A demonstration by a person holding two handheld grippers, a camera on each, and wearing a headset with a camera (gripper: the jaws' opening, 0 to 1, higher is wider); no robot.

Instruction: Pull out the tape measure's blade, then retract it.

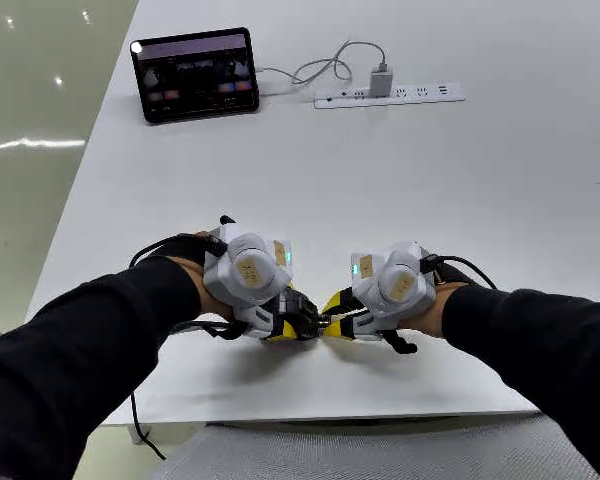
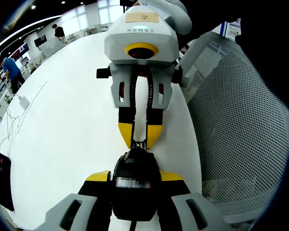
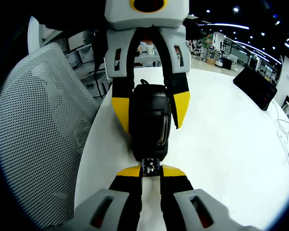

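The two grippers meet nose to nose low over the near edge of the desk (image 1: 380, 180), just in front of the person. The left gripper (image 2: 135, 175) is clamped across the case of the tape measure (image 2: 135, 192), one jaw on each flat side. The right gripper (image 3: 151, 172) has its jaws pressed together on the tip of the blade (image 2: 139, 144), right at the mouth of the case. From where I stand, hardly any blade is out, so I'd say the pull is only about to begin.

To do it well, the right gripper should draw straight away from the case, in line with the slot and level with the desk, so the blade neither kinks nor slips out of that small pinch. The left should hold the case steady and not let it twist. The open desk lies off to the person's right, so there is room for a long pull. For the return, I'd ease the tip back slowly and not let it snap in.

The tape measure is a compact, rounded black case with a glossy window on its face. Its tip is a small dark metal hook.
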